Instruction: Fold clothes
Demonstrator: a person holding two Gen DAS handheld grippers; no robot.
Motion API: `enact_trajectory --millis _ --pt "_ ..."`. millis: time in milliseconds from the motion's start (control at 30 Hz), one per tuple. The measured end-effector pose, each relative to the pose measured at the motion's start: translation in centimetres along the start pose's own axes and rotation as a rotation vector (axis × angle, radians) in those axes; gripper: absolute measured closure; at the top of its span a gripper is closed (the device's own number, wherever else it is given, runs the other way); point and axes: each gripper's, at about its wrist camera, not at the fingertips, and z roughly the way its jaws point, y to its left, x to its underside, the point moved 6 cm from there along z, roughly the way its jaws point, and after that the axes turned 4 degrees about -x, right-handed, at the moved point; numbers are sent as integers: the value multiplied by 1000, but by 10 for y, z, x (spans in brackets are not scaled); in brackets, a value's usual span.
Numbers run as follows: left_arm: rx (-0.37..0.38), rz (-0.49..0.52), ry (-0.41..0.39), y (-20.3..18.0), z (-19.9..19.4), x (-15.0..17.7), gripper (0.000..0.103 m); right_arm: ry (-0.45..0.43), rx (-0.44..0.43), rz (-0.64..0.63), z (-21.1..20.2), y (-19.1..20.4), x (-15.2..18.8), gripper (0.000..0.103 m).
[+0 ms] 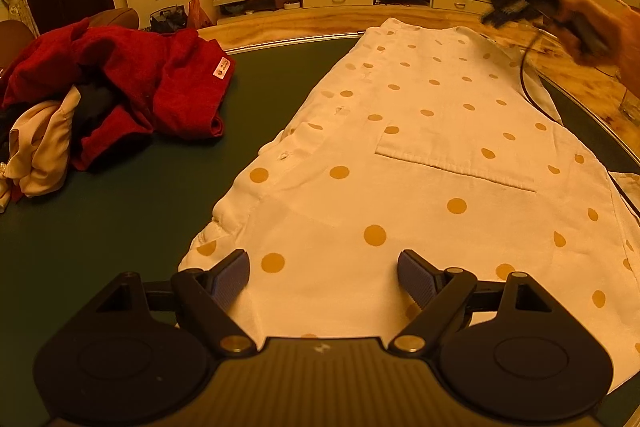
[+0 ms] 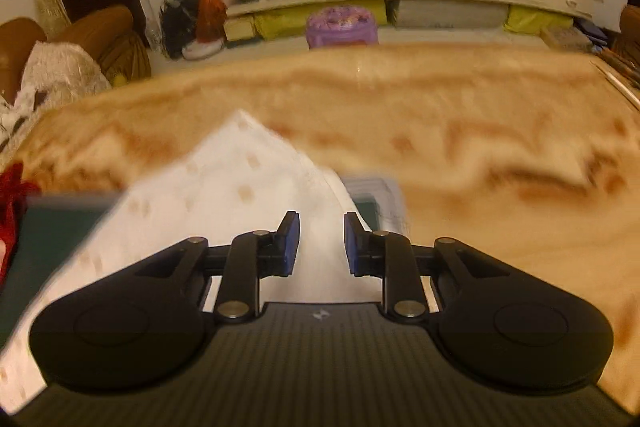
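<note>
Left wrist: shirt (image 1: 420,163) on table (image 1: 120,227).

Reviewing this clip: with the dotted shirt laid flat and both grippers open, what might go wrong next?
1. The shirt hangs past the green mat at its right edge, so a pull may drag it off.
2. A black cable lies across the shirt and could snag a fold.
3. The red pile sits close by; a wide fold may catch it.

Warm dim light, fisheye warp, motion blur
</note>
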Motion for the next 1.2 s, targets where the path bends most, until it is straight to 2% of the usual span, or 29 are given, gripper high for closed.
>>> enact_trajectory --millis 100,267,400,433,467,500,600,700,800,833,867,900,967,1133,1167,1200 --pt "-1 -3 0 0 0 0 17 33 62 -25 -4 -14 21 74" --pt "-1 -4 2 0 0 -1 17 -2 43 -1 -7 -16 23 74" --pt "-2 -7 3 -1 1 -1 16 13 81 -93 -3 -4 26 74" --pt "-3 -8 3 -1 0 -1 16 18 97 -113 -2 -2 27 78" --pt "-4 -8 2 -1 0 -1 16 26 117 -131 -1 -1 29 94" --pt "-4 -8 2 -1 0 -1 16 33 146 -137 0 -3 30 100" --pt "-4 -8 1 -2 0 -1 16 4 214 -88 -3 -22 29 101" --pt "-4 -8 -1 -2 0 -1 16 11 236 -22 -3 -42 31 101" --pt "-4 -8 -3 -2 1 0 16 -48 164 48 -14 -48 30 100" --pt "-3 -7 -3 -2 1 -1 16 -61 137 58 -18 -46 29 92" --pt "-3 -8 -3 -2 1 -1 15 -54 118 40 -17 -41 28 76" --pt "-3 -8 -2 -2 1 -1 15 -47 98 23 -17 -35 27 69" --pt "-4 -10 -2 -2 1 -1 15 -27 69 -18 -16 -24 26 67" --pt "-5 -10 -3 -2 1 -1 15 38 124 -112 0 -8 33 68" --pt "-5 -10 -3 -2 1 -1 15 40 139 -121 2 -7 34 83" --pt "-4 -9 -3 -2 1 -1 15 33 151 -122 1 -8 34 93"
